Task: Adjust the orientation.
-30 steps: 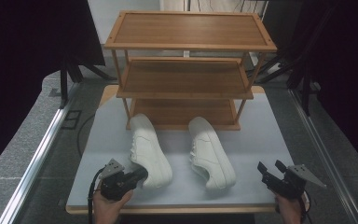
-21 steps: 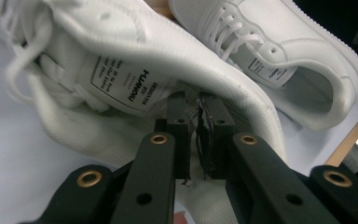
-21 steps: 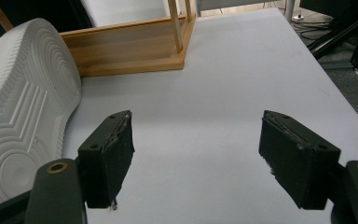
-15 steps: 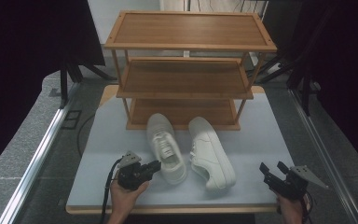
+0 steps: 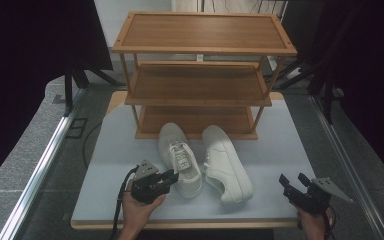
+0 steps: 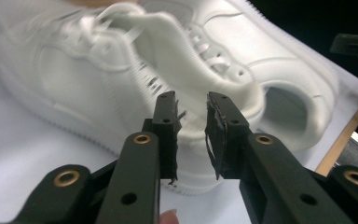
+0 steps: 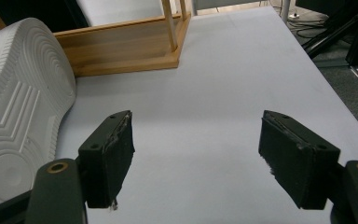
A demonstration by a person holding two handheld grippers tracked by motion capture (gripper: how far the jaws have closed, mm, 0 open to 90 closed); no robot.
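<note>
Pinching the upright shoe's [image 5: 180, 160] heel, the left gripper [image 5: 172, 176] works; right gripper [image 5: 291, 186] spread; rack [image 5: 202, 70] shelves bare.

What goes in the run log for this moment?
left gripper: nearly shut, at heel of left shoe, grip unclear | right gripper: open, idle | right shoe: on its side | rack: bare

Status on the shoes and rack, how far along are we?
Done: nothing. The shelves of the rack look bare, and both shoes are on the table.
In hand: the left gripper is at the heel of the upright shoe with its jaws nearly closed. Blur hides whether it grips.
Left: both shoes. The other shoe lies on its side, and the right gripper is open and holds nothing.
</note>
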